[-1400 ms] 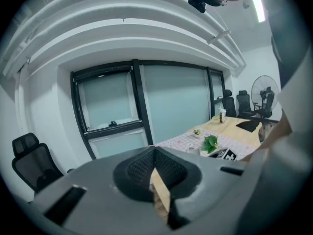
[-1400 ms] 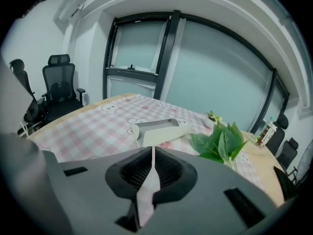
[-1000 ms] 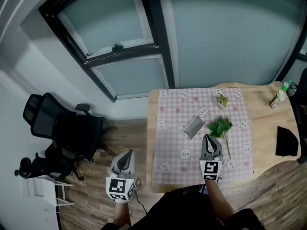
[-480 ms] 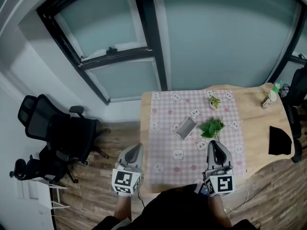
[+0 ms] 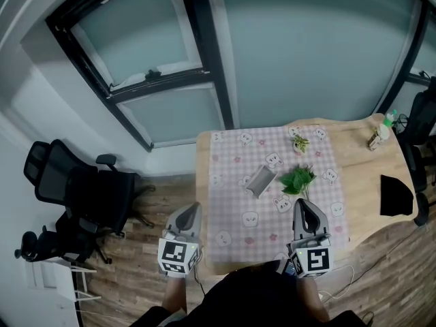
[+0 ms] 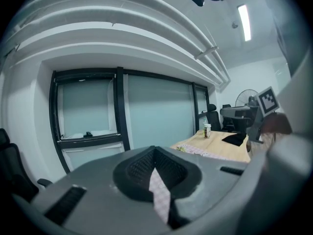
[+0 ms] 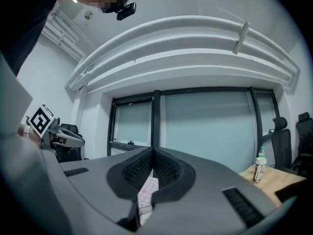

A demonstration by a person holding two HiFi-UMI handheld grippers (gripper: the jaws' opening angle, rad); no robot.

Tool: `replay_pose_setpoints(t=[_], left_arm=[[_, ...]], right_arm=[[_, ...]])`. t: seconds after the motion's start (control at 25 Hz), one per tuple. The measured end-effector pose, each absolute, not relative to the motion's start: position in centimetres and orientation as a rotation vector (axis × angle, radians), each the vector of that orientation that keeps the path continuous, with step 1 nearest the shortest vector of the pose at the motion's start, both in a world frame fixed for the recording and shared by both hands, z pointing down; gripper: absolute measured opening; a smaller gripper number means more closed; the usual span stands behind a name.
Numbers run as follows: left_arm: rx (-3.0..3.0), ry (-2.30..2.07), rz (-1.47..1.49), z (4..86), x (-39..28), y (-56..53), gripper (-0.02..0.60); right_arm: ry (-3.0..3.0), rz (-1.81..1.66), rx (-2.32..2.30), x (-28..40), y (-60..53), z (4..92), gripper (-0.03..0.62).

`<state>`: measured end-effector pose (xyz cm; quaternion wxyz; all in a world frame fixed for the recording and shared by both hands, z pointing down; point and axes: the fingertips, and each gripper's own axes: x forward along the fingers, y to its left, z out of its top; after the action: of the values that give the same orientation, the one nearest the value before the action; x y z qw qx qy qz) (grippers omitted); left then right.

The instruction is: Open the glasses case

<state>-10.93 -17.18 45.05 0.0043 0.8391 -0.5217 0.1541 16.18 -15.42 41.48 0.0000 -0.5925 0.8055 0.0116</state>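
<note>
The glasses case [image 5: 260, 180] lies slantwise on the pink checked cloth [image 5: 235, 203] that covers the left part of the desk [image 5: 361, 169], toward the far side and well ahead of both your tools. From the head view it is a small grey oblong, and you cannot tell at this range whether its lid is up. Just to its right on the cloth lies a leafy green sprig [image 5: 297, 178], and beyond that, near the far edge, is a small potted plant [image 5: 299, 142]. Your left hand-held gripper [image 5: 193, 208] is off the desk's left edge, over the wooden floor [image 5: 136, 278], apart from the case. In its own view its jaws are clenched tip to tip with nothing between them, and only a sliver of checked cloth shows through the gap below the tips. Your right hand-held gripper [image 5: 302, 204] hangs over the near edge of the cloth, in line with the sprig. Its jaws are likewise pressed together and empty in its own view. Neither tool touches the case. On the bare wood at the desk's far right corner stands a bottle [image 5: 388, 120], and a flat black thing [image 5: 396, 196] lies near the right edge. A black office chair [image 5: 75, 189] stands on the floor to the left, below the dark-framed window [image 5: 157, 80].
</note>
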Motion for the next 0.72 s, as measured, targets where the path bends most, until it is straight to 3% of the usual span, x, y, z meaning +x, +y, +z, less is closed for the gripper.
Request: replay_pose_setpoints(t=[0.72], left_arm=[[2.617,-1.584,0.497,46.5,-10.0,-18.4,0.000]], right_arm=[[2.490,0.048,-1.920,18.0,-16.1,41.8,0.017]])
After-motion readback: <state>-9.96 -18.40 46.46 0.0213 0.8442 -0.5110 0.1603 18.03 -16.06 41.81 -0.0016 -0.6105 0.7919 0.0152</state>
